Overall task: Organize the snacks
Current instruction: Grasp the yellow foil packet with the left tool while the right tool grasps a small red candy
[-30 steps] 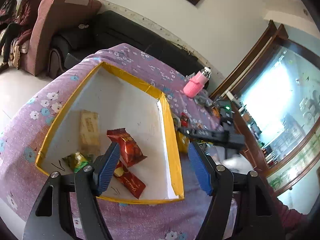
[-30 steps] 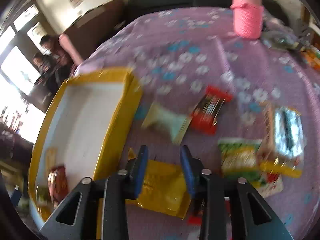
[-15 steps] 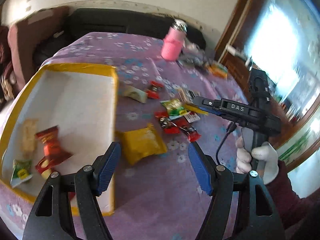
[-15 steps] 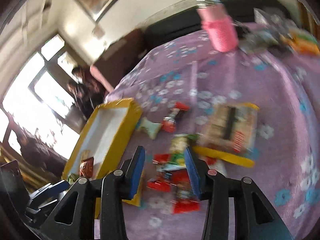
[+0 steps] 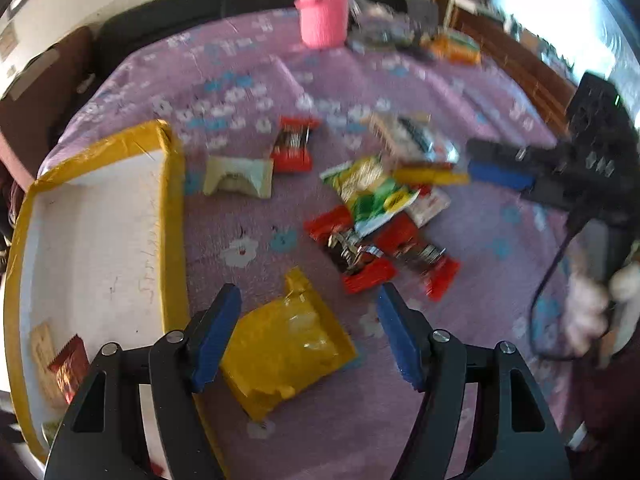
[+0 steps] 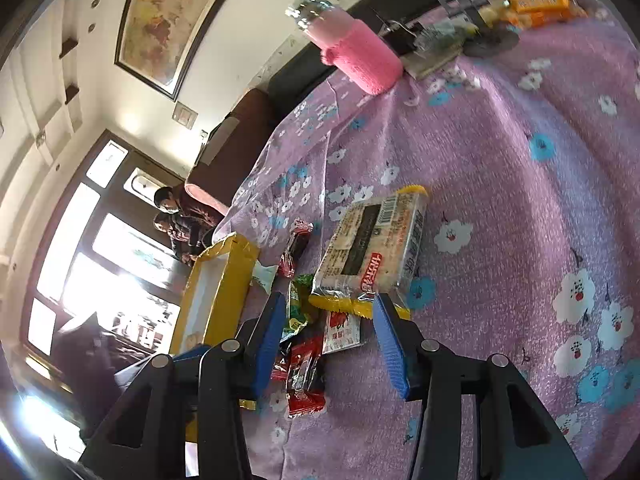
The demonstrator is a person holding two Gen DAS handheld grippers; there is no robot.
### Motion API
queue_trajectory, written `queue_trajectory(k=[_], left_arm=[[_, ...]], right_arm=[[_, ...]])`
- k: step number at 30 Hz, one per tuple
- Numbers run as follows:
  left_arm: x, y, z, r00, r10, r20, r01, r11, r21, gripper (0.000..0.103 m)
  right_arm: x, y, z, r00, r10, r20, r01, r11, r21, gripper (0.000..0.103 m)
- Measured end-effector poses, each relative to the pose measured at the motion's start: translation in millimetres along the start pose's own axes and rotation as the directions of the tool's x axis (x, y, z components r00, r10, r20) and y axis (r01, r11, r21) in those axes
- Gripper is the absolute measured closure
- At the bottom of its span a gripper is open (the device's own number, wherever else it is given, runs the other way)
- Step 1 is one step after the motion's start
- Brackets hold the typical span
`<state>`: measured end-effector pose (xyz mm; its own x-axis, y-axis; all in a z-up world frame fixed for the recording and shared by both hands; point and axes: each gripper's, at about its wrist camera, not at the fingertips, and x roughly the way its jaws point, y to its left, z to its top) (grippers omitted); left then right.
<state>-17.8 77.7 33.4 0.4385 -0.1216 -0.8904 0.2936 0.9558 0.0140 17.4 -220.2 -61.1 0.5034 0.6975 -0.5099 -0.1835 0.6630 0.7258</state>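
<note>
Left wrist view: my left gripper (image 5: 310, 312) is open and tilted down over a yellow packet (image 5: 284, 348) lying on the purple cloth between its fingers, not gripped. A white box with a yellow taped rim (image 5: 168, 200) stands to the left, with a few snacks (image 5: 68, 364) inside. A loose pile holds a green packet (image 5: 372, 196) and red candies (image 5: 360, 256). My right gripper (image 6: 328, 312) hovers over that pile, its jaws opening, with nothing pressed between them. A large clear biscuit pack (image 6: 376, 248) lies just beyond it.
A pink sleeved bottle (image 5: 322, 20) and clutter (image 6: 532, 0) stand at the table's far edge. A cream packet (image 5: 238, 178) and a red-brown wrapper (image 5: 294, 144) lie near the box. A gloved hand (image 5: 588, 312) holds the right gripper. People (image 6: 172, 216) sit by the window.
The left gripper swung from above the box to over the yellow packet on the cloth. The right gripper moved away from the yellow packet to the snack pile, and its jaws widened.
</note>
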Motion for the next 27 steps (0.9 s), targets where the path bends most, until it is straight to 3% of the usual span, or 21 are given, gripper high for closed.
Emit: queue_trajectory(k=[2,6,13,20,24,27], left_arm=[[9,3,-3,0.999,0.023,-0.044,-0.022,0.999,0.033,0.034],[14,1,-17,0.992,-0.057,-0.116,0.063,0.996,0.056,0.034],[-1,-15,-29,0.978,-0.195,-0.081,0.204,0.971,0.122,0.034],[-15,4,-32,0.955,-0.278,-0.098,0.292,0.939,0.179,0.034],[-10,5,-43,0.954,-0.275,-0.118,0.295,0.934,0.204,0.034],[-8,-5,-50,0.973,-0.215,-0.082,0.229,0.943,0.241,0.034]], right_arm=[[0,-1,-1,1.000,-0.006,-0.003,0.006,1.000,0.007,0.055],[-3,3,-5,0.999,-0.042,0.008,0.042,0.999,-0.023,0.054],[12,6,-5,0.994,-0.108,-0.021,0.106,0.991,-0.080,0.053],[25,7,6,0.986,-0.166,-0.015,0.162,0.975,-0.151,0.055],[30,5,9,0.986,-0.164,-0.029,0.158,0.975,-0.157,0.055],[32,9,7,0.987,-0.156,-0.041,0.147,0.973,-0.178,0.053]])
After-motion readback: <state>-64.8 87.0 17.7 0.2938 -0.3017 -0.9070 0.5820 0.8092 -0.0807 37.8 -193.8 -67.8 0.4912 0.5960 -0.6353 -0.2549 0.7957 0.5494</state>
